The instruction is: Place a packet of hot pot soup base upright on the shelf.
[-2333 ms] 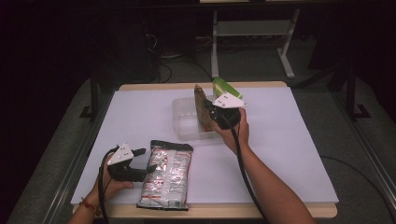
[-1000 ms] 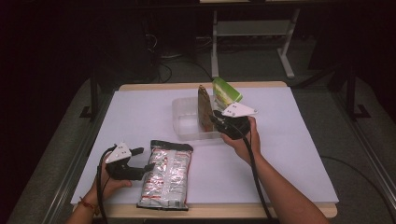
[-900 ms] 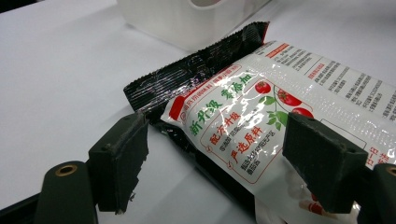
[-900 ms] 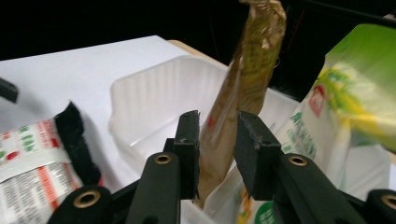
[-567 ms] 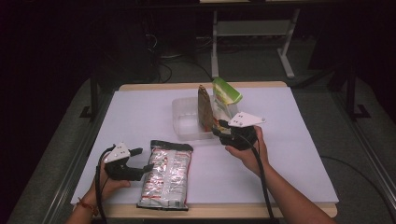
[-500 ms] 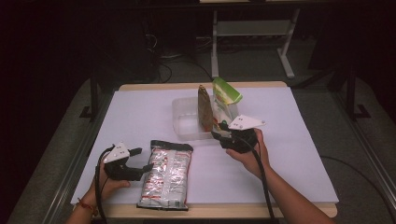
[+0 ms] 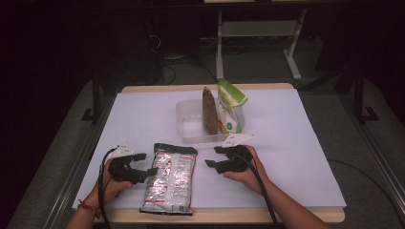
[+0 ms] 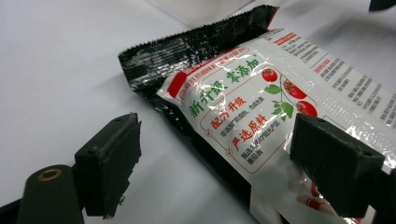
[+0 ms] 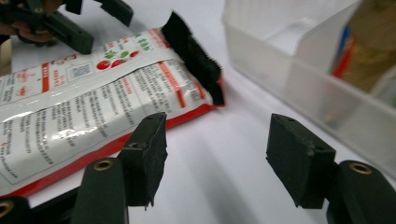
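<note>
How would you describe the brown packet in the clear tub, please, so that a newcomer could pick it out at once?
On the white table, find the clear plastic tub at the far middle. Two packets stand upright in its right half; the flat brown packet is the left one. Its neighbour, the green and white packet, is bright and leans outward, while the brown one is dull, thin and stands on edge.
</note>
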